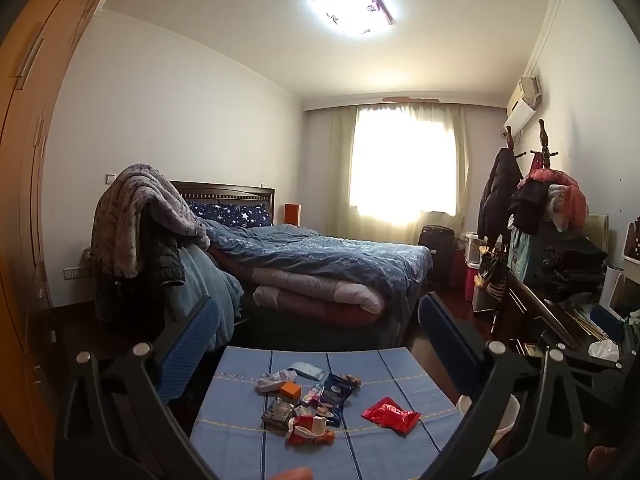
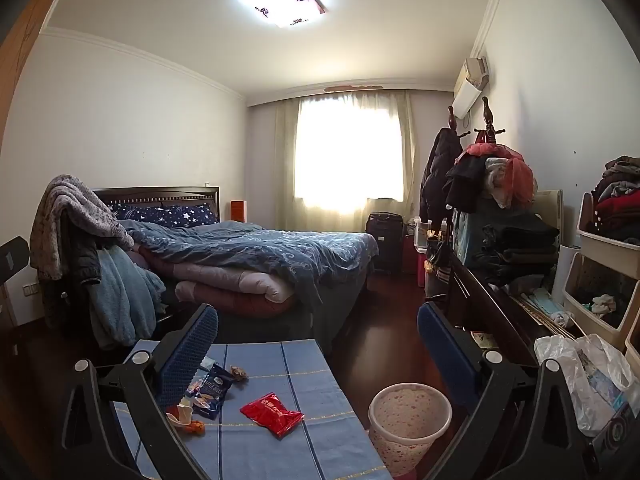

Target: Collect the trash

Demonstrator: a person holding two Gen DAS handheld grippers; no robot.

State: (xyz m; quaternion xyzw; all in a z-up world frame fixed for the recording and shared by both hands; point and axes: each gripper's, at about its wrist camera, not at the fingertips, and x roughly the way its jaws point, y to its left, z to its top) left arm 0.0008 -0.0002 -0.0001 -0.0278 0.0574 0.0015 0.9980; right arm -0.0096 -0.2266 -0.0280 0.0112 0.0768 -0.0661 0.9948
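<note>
A small table under a blue striped cloth (image 1: pixel 380 456) (image 2: pixel 320 440) holds several pieces of trash: a red foil wrapper (image 1: pixel 391 415) (image 2: pixel 273 413), a dark blue snack bag (image 1: pixel 335 396) (image 2: pixel 209 395), an orange box (image 1: pixel 290 390), a dark packet (image 1: pixel 277 413) and a red-and-white wrapper (image 1: pixel 310 428). A pale waste bin (image 2: pixel 408 416) (image 1: pixel 504 416) stands on the floor right of the table. My left gripper (image 1: pixel 318 336) hangs open above the pile, touching nothing. My right gripper (image 2: pixel 318 332) is open too, between table and bin, holding nothing.
A bed (image 1: pixel 320 264) with blue bedding lies beyond the table, a chair draped with clothes (image 1: pixel 136 240) to its left. A cluttered dark dresser (image 2: pixel 500 304), a plastic bag (image 2: pixel 580 376) and storage bins (image 2: pixel 608 272) line the right side. A wardrobe (image 1: pixel 24 200) stands left.
</note>
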